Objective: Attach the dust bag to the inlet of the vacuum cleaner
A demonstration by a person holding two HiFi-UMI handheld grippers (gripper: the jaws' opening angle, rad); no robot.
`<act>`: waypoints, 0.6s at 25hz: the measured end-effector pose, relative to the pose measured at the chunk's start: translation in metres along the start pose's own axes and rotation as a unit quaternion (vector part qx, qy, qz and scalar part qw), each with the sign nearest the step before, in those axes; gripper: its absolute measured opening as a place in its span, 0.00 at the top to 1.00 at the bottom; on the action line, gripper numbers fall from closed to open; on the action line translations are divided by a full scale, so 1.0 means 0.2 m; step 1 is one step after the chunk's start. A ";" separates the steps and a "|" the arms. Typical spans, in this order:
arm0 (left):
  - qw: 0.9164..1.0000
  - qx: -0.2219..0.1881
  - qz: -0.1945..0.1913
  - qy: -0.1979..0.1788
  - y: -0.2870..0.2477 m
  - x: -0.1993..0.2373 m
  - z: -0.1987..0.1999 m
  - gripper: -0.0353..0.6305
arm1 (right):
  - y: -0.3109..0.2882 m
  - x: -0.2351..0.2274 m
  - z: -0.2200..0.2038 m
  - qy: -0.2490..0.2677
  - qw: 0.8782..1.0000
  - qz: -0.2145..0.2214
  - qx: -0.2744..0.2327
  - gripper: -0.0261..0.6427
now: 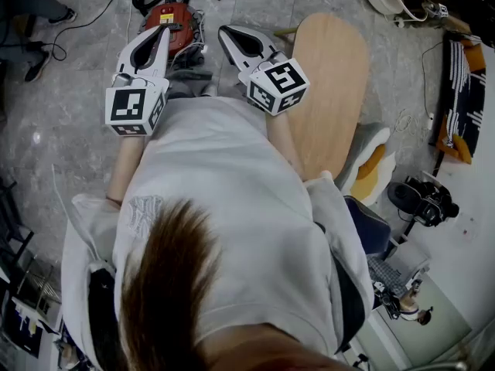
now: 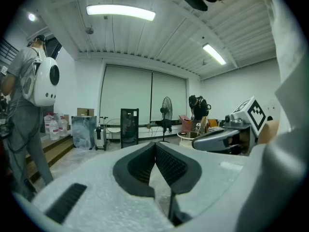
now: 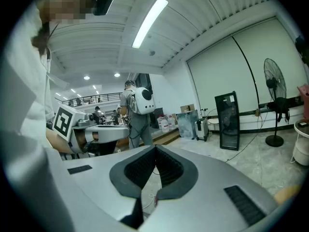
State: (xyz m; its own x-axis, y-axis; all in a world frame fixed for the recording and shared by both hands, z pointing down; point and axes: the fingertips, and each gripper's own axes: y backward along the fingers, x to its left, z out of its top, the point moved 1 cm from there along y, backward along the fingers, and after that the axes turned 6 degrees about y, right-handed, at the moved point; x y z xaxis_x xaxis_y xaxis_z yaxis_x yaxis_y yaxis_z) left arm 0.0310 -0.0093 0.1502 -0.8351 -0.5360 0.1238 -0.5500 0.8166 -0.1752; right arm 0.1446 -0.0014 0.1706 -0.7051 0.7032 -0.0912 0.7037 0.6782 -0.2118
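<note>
Left gripper and right gripper, jaws pressed together on nothing, hover level and seemingly idle above the red vacuum cleaner on the floor; the dust bag cannot be made out.

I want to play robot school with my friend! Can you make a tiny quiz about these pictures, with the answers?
1. True or false: the left gripper is holding something.
2. What colour is the vacuum cleaner? A green, B red, C yellow.
3. Fill in: the jaws of the right gripper are ____ (open or shut).

Key: 1 false; 2 B; 3 shut.
</note>
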 end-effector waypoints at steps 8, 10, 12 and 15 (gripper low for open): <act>1.000 0.000 -0.006 0.002 0.00 0.00 0.00 0.92 | 0.02 -0.01 -0.01 -0.003 1.000 -0.006 0.002 0.96; 1.000 0.002 -0.008 0.003 -0.02 0.02 -0.01 0.92 | 0.00 -0.02 -0.02 -0.004 1.000 -0.009 0.005 0.96; 1.000 0.004 -0.011 0.005 -0.03 0.04 -0.02 0.92 | -0.03 -0.03 -0.03 -0.006 1.000 -0.010 0.006 0.96; 1.000 0.007 -0.013 0.008 -0.05 0.09 -0.05 0.92 | -0.07 -0.06 -0.04 -0.011 1.000 -0.013 0.007 0.96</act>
